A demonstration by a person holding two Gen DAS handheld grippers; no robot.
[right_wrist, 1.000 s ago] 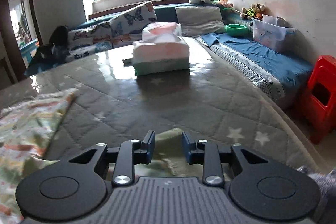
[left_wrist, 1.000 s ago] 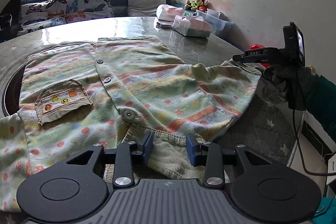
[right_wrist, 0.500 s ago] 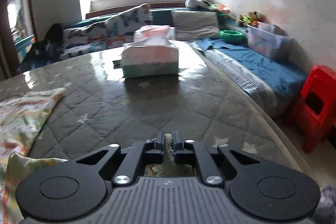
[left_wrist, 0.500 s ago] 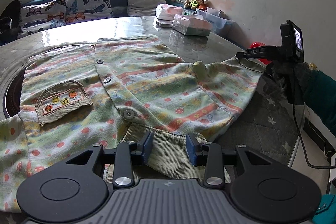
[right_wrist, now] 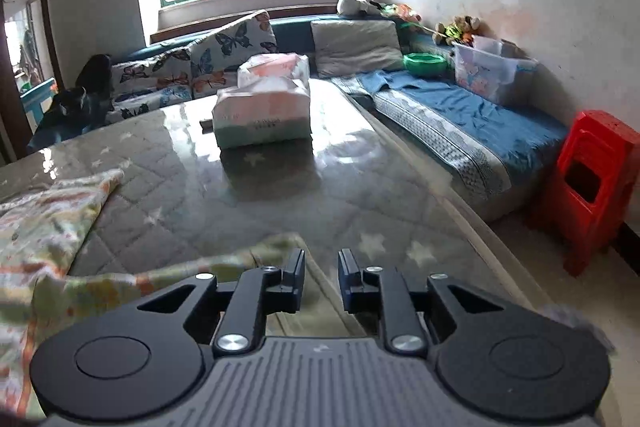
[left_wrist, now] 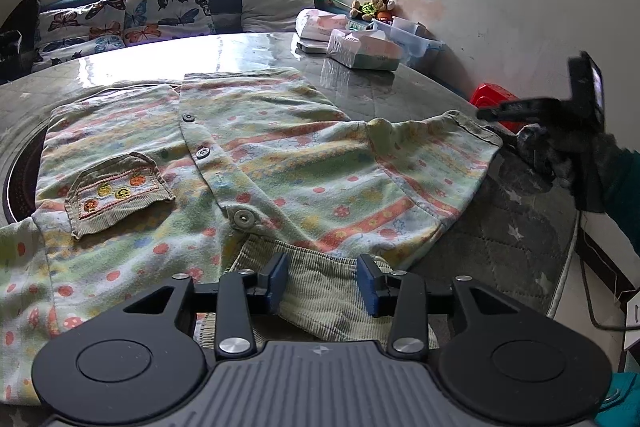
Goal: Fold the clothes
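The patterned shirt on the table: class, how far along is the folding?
Done: the shirt lies flat, buttoned. In hand: the left gripper, opening, straddles the collar; the right gripper, opening, hangs by the sleeve end, unclamped. Left: every fold.

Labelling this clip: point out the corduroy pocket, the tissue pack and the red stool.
corduroy pocket [left_wrist: 116, 193], left wrist view, on its embroidered band.
tissue pack [right_wrist: 262, 123], right wrist view, on its front face.
red stool [right_wrist: 596, 179], right wrist view, on its side panel.

cut off: shirt [left_wrist: 280, 163] at left edge | blurred: sleeve [right_wrist: 168, 275] | hidden: collar [left_wrist: 320, 291] underside
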